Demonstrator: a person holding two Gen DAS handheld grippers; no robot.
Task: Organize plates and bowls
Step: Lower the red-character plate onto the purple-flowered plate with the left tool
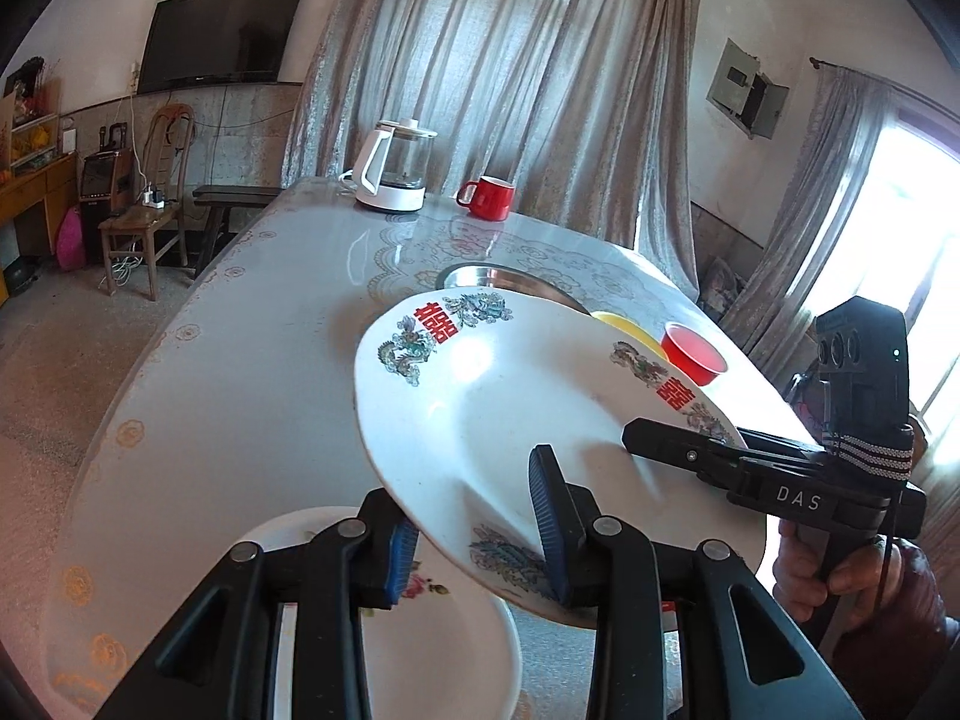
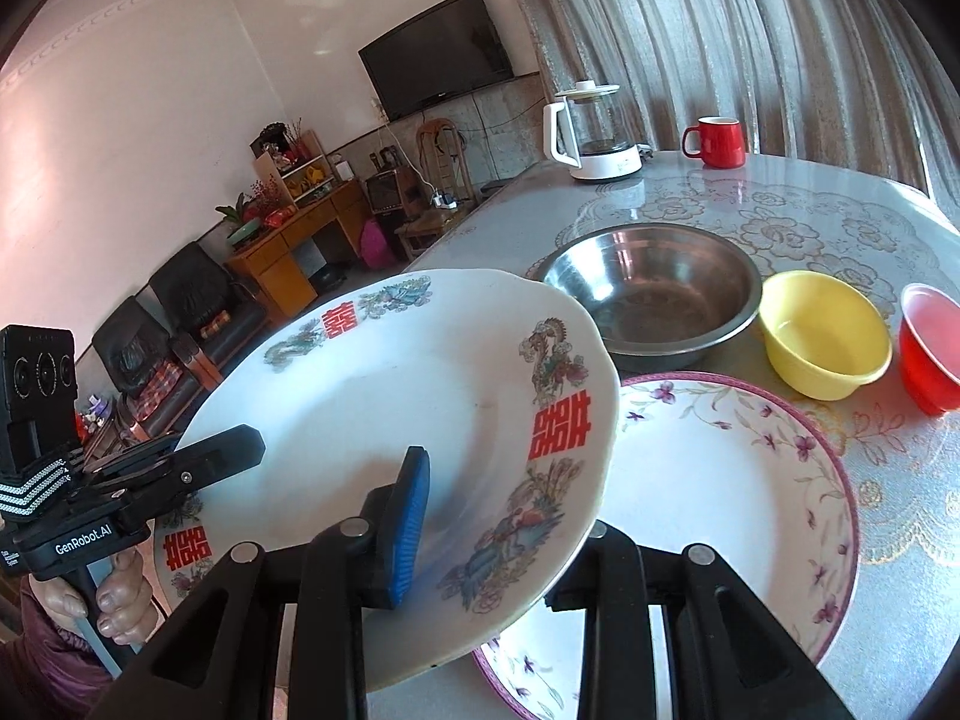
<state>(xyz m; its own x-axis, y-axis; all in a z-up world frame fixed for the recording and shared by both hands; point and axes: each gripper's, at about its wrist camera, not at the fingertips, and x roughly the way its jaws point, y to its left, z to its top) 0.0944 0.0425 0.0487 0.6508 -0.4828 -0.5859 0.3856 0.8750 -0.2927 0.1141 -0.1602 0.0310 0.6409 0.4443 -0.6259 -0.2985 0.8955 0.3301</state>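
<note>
Curtains back a patterned worktop (image 1: 252,324) in the left wrist view, where the left hand-held gripper (image 1: 480,534) pinches a dragon-printed plate (image 1: 480,396) held tilted above it. Right wrist view: the right hand-held gripper (image 2: 474,546) pinches that plate's near rim over a floral plate (image 2: 720,480), beside a steel bowl (image 2: 654,294).

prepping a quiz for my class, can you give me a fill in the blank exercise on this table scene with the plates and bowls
1. The white plate with red characters is held up by ____ grippers at once.
2. Between the steel bowl and the red bowl sits a ____ bowl.
3. The plate lying flat on the table has a ____ rim with small flowers.
4. Beside the white kettle stands a red ____.

Missing words: two; yellow; purple; mug
</note>
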